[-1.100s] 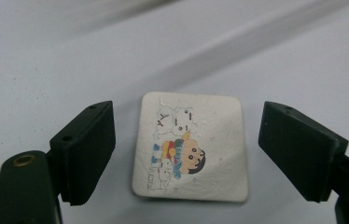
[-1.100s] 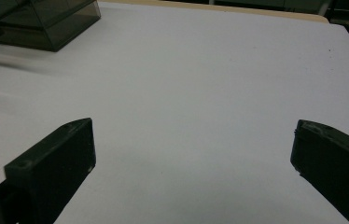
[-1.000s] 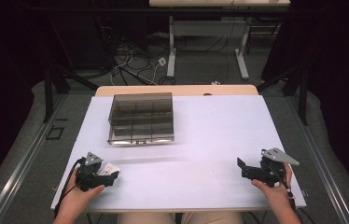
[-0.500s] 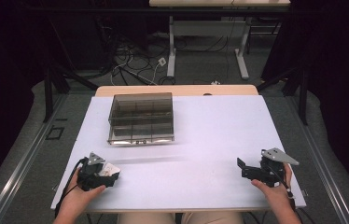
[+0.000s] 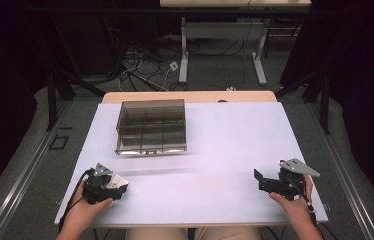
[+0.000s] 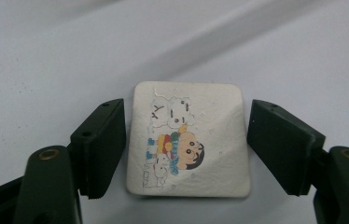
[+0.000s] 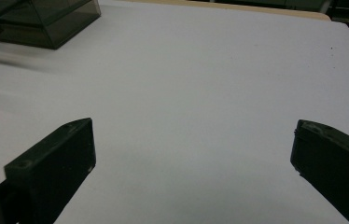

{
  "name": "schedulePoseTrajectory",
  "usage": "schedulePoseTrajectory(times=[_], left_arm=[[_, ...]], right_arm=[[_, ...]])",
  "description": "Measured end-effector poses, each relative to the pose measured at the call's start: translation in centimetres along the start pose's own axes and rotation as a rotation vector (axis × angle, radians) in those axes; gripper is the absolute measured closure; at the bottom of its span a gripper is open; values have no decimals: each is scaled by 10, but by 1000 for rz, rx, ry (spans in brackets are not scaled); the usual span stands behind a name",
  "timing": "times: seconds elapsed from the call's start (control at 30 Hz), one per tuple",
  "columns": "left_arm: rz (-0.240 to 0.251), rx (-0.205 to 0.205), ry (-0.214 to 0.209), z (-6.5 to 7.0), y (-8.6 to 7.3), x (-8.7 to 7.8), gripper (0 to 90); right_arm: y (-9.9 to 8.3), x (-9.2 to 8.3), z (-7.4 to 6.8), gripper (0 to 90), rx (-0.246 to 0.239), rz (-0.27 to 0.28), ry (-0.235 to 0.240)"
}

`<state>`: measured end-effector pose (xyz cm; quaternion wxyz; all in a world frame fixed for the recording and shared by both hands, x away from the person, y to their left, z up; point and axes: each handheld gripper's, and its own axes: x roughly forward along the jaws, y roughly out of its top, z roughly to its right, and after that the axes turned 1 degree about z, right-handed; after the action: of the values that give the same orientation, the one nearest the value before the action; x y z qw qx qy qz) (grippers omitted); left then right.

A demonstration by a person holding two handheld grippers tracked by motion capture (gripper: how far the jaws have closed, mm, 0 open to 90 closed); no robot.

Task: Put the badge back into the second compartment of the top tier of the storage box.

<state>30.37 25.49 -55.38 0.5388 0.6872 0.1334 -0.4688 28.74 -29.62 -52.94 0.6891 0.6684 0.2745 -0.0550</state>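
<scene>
A small white square card with a cartoon child printed on it lies flat on the white table at the near left. My left gripper straddles it, one jaw on each side. The jaws have just been closing on the card and stand almost against its edges, with thin slivers of table still showing between. In the high view the left gripper sits low over the card. At the near right, my right gripper rests open, and nothing lies between its jaws.
A smoky, see-through compartment box stands at the back left of the table, and it also appears at the top left corner as the same box in the right gripper view. Cables and desk legs lie on the floor beyond the far edge.
The left gripper's jaws have drawn in around the white card. Both hands stayed where they were, and the right gripper is unchanged.
</scene>
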Motion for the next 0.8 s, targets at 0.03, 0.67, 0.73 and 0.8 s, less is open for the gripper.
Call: schedulePoseTrajectory(times=[0.03, 0.67, 0.73, 0.8], left_arm=[[2, 2, 1, 0, 0, 0, 303], [8, -11, 11, -1, -1, 0, 332], [16, -29, 5, 0, 0, 1, 332], [10, -10, 11, -1, 0, 0, 332]], right_arm=[[0, 0, 0, 0, -5, 0, 0], [0, 1, 0, 0, -1, 2, 5], [0, 0, 0, 0, -2, -3, 3], [0, 1, 0, 0, -4, 0, 4]])
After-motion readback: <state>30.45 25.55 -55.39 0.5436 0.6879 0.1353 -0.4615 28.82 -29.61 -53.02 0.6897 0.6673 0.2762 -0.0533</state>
